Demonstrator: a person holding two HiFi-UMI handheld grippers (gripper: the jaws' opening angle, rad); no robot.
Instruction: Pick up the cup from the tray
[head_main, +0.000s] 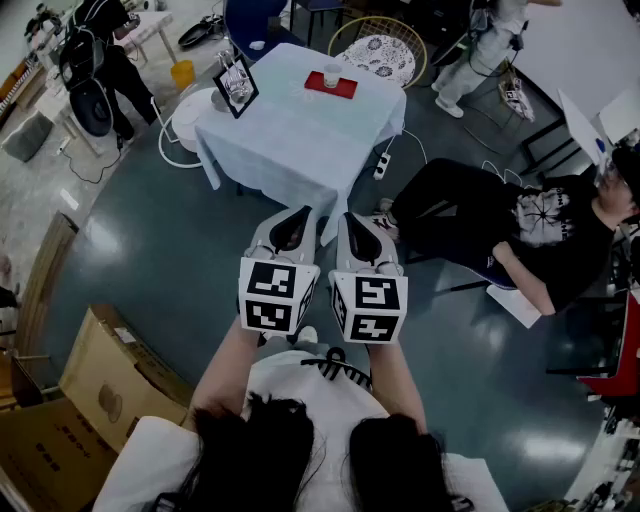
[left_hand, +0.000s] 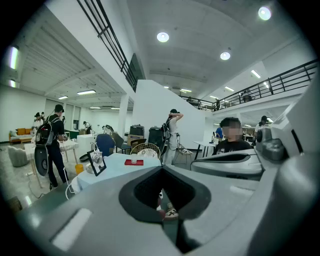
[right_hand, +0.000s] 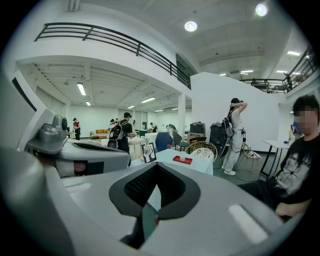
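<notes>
— Fingers (left_hand: 95, 210) on the left gripper (head_main: 297, 212) and right gripper (head_main: 352, 216) are pressed together, empty, well short of the white-clothed square table (head_main: 290, 130).
— Step closer and spread one pair first. The small pale cup (head_main: 332, 76) looks upright on the flat red tray (head_main: 347, 90), mouth up, axis vertical: pinch its sides.

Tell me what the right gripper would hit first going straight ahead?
Probably the table, at its draped near side; only floor seems to lie before the right gripper, though depth is unclear.
</notes>
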